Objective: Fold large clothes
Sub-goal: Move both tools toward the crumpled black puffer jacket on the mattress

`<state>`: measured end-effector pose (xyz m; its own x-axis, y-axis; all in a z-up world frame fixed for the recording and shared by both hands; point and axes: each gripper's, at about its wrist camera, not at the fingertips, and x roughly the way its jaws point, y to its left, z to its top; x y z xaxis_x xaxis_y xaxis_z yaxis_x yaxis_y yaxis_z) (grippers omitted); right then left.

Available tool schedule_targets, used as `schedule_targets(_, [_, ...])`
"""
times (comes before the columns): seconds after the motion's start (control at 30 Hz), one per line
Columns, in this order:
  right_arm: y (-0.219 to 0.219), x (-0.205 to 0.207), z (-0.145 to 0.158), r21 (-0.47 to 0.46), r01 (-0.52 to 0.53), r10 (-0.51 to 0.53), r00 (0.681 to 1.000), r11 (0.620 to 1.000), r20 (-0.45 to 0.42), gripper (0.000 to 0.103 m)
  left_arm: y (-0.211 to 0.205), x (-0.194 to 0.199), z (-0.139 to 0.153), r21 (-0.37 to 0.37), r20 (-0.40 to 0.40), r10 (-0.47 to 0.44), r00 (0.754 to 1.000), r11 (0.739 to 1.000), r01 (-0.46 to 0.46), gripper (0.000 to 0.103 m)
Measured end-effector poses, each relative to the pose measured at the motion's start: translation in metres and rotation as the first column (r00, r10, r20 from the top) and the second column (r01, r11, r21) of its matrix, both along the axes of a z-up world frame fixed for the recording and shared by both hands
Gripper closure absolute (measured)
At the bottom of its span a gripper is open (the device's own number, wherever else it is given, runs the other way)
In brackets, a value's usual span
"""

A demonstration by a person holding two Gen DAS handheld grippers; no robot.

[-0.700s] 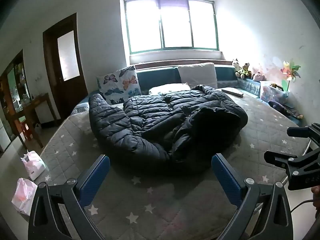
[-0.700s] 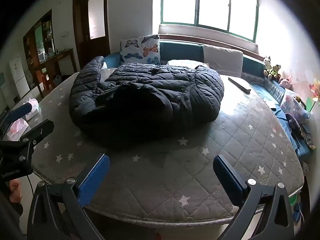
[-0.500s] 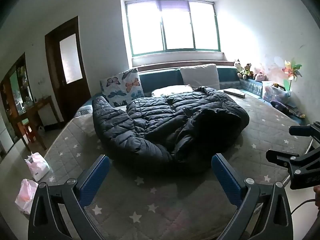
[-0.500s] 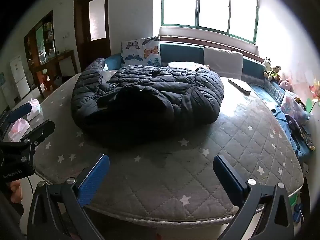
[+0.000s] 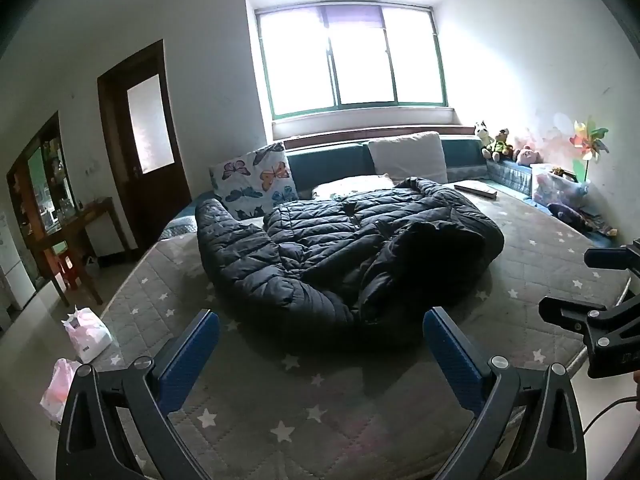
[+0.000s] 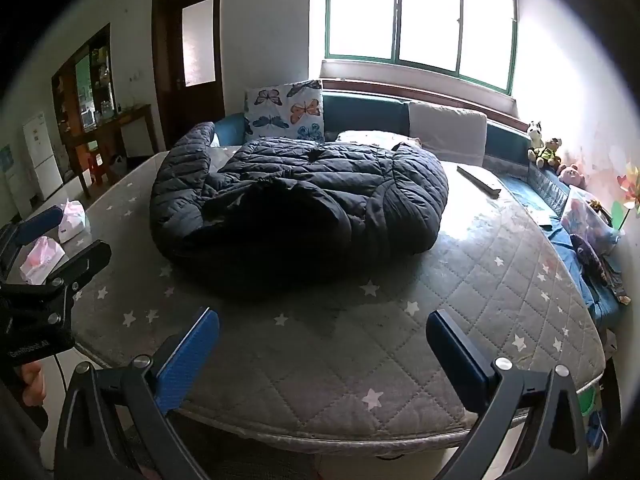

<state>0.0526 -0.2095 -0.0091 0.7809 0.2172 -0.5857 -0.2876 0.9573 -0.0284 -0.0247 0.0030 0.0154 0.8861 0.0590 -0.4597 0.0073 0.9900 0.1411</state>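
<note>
Legible text, one item: pale lettering on the black body of the left gripper (image 6: pixel 60 236), at the left edge of the right wrist view, apparently "GenRobot.AI", small and faint. Lettering on the right gripper (image 5: pixel 600 280) body: blurred, unreadable.

The puffer jacket (image 5: pixel 344 240) is black with quilted horizontal channels. Under it, the mattress cover (image 6: pixel 460 320) is grey, diamond-stitched and scattered with white stars. At 12 o'clock of the jacket, a pale pillow (image 5: pixel 256 182) bears blue, orange and purple butterflies; at 1 o'clock sits a plain off-white cushion (image 5: pixel 406 156) against the teal headboard (image 6: pixel 364 114). Both grippers' finger pads (image 6: pixel 188 356) are blue on black frames.
</note>
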Motion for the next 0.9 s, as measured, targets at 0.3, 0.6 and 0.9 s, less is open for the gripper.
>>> schedule_targets(0.3, [0.003, -0.002, 0.002, -0.001, -0.002, 0.002, 1.0, 1.0, 0.004, 0.0, 0.002, -0.003, 0.002, 0.006, 0.008, 0.008, 1.0, 1.0, -0.008, 0.0])
schedule_targets(0.6, [0.004, -0.002, 0.002, -0.002, -0.002, 0.002, 1.0, 1.0, 0.005, 0.0, 0.006, -0.003, 0.002, 0.006, 0.009, 0.025, 1.0, 1.0, -0.025, 0.0])
schedule_targets(0.9, [0.004, -0.001, 0.002, 0.0, -0.004, 0.004, 1.0, 1.0, 0.002, 0.0, 0.012, -0.001, 0.002, 0.005, 0.009, 0.042, 0.999, 0.999, -0.042, 0.0])
